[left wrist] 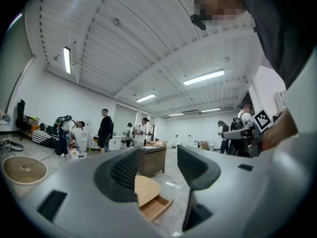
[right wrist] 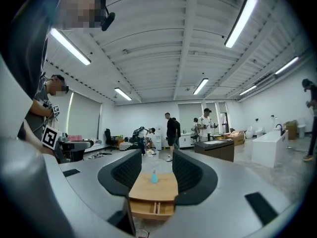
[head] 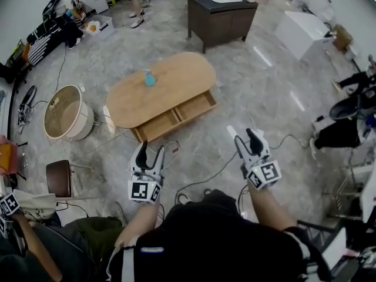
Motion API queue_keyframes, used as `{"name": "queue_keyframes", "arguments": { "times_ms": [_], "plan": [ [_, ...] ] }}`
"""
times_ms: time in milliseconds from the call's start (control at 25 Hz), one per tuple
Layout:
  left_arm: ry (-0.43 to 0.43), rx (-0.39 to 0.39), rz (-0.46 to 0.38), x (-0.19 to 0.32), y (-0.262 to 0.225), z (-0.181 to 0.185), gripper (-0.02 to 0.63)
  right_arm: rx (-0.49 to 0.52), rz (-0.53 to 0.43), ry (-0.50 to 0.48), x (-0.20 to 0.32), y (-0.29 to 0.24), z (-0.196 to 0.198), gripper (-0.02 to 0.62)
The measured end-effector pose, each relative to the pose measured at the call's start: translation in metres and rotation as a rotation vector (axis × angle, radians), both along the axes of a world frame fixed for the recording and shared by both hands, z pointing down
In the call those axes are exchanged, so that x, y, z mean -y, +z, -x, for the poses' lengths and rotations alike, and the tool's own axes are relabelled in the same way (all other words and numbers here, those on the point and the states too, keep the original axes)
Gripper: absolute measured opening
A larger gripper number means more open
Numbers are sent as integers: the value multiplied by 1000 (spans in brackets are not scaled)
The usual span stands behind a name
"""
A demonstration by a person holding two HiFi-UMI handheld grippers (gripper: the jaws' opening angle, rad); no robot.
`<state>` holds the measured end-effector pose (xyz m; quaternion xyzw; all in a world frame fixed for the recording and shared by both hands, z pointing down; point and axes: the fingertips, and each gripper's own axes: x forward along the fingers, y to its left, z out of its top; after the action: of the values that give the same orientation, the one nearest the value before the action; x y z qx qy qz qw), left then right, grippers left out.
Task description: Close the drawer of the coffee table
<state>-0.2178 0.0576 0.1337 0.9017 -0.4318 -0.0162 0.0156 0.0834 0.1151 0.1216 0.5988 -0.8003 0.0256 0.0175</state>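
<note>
Holding left grey tongs (head: 150,148) and right grey tongs (head: 245,137) spread and empty, well short of oval light-wood coffee table (head: 176,78) with shallow wooden drawer (head: 197,107) pulled out from its near long side; probably light, stiff, easy-sliding, best pushed squarely mid-front.

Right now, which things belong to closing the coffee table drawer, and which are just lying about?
Job: oval light-wood coffee table; its pulled-out wooden drawer; left gripper and right gripper, both open and empty.
Lying about: small blue bottle on the tabletop; round beige tub; dark brown cabinet; white box.
</note>
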Motion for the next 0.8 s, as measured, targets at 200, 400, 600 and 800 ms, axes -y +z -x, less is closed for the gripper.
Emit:
{"name": "queue_keyframes", "arguments": {
  "times_ms": [200,400,600,800],
  "plan": [
    [29,12,-16,8,11,1,224,-13,-23,3,6,8,17,170],
    [53,22,-4,14,29,-8,224,-20,-20,-2,15,22,31,170],
    [66,35,-24,19,24,-21,224,-28,1,-28,27,32,33,170],
    [46,53,-26,29,39,-33,224,-32,3,-77,48,52,26,170]
  ]
}}
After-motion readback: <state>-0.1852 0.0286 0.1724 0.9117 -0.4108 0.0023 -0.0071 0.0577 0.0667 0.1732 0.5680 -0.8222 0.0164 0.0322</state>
